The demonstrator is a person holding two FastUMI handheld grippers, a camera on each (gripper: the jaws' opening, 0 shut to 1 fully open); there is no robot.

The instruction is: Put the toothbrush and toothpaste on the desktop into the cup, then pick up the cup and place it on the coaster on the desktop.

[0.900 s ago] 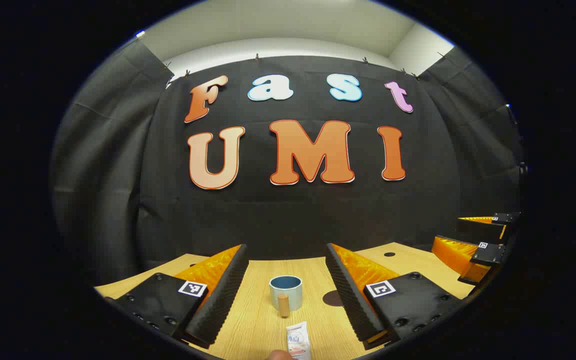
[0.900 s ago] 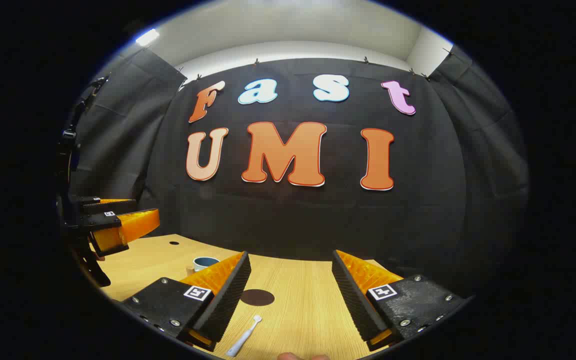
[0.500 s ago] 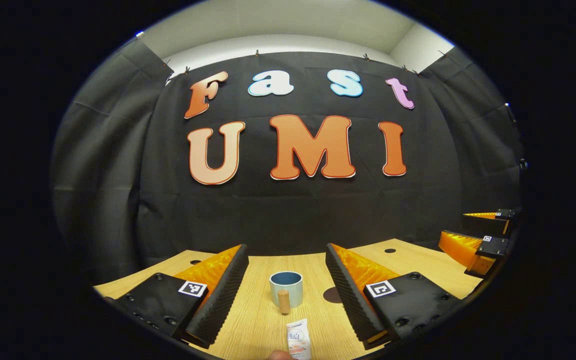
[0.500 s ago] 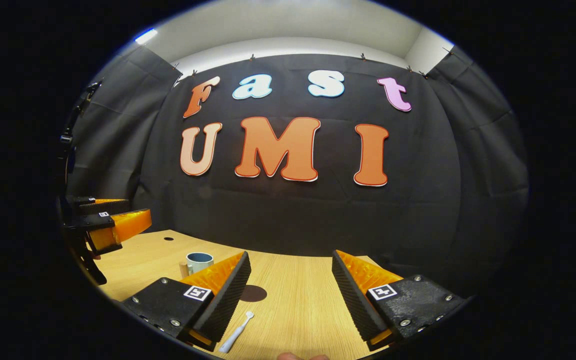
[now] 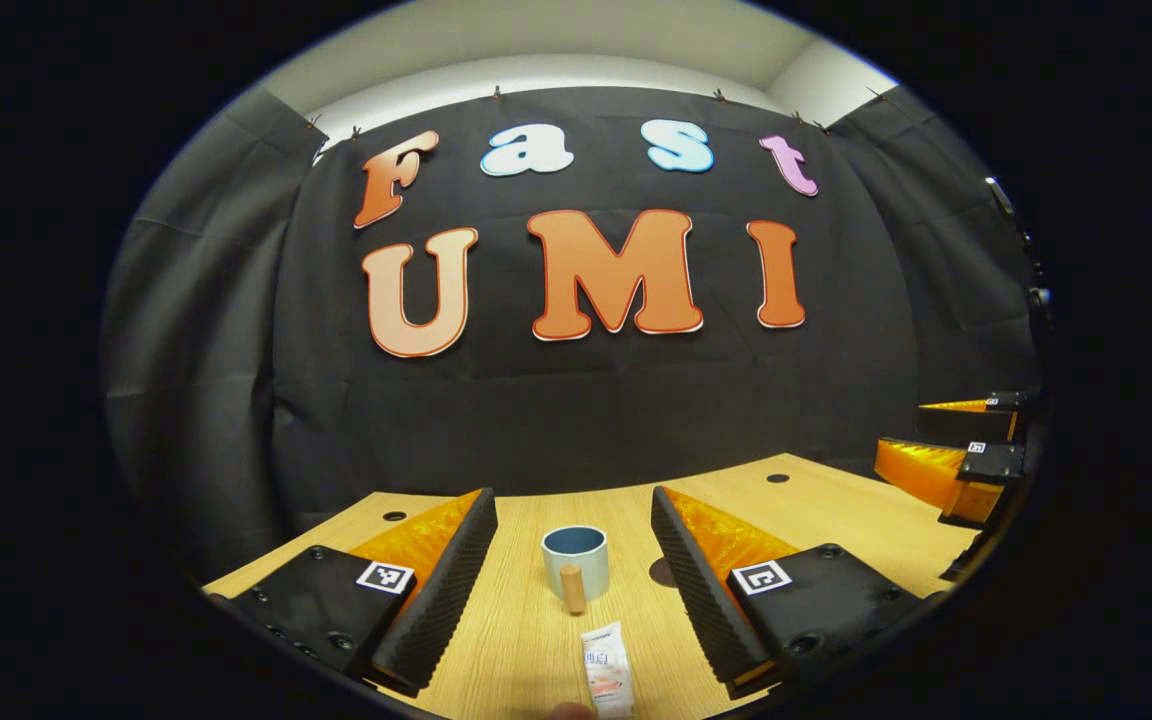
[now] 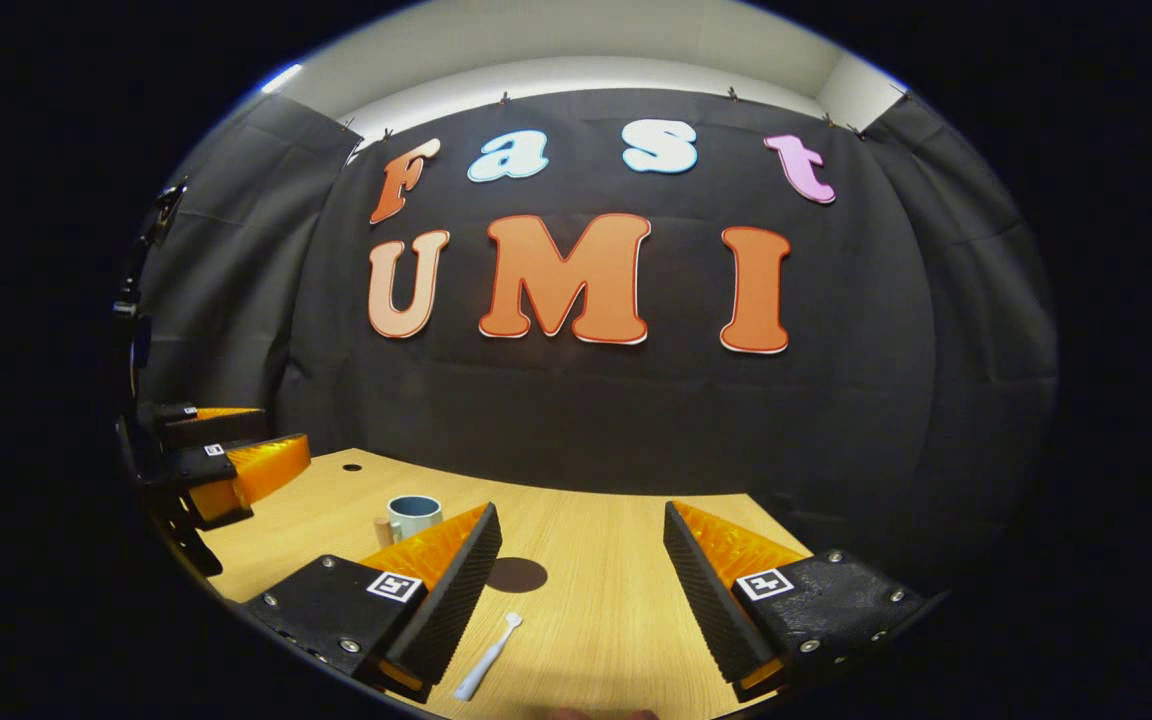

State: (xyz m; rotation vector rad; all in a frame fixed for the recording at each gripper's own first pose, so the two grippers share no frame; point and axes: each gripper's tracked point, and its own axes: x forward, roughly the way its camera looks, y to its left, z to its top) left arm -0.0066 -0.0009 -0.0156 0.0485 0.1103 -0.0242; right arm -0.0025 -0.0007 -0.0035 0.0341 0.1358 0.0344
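Right gripper (image 6: 581, 590) hangs above the wooden desktop (image 6: 616, 610), jaws spread wide with nothing between them. White toothbrush (image 6: 487, 657) lies just beside its left finger, dark round coaster (image 6: 518, 574) beyond. Far left stands the blue-lined cup (image 6: 412, 515), near the left gripper (image 6: 236, 450).

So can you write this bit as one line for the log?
left gripper open | right gripper open | toothpaste, toothbrush on desk | cup empty | coaster bare

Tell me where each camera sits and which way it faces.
Left gripper view: rides the open left gripper, low over the wooden desktop, facing the blue-lined cup with wooden handle and white toothpaste tube.
Right gripper view: rides the open right gripper, facing the white toothbrush and dark round coaster.
Shared: cup, desktop, coaster.
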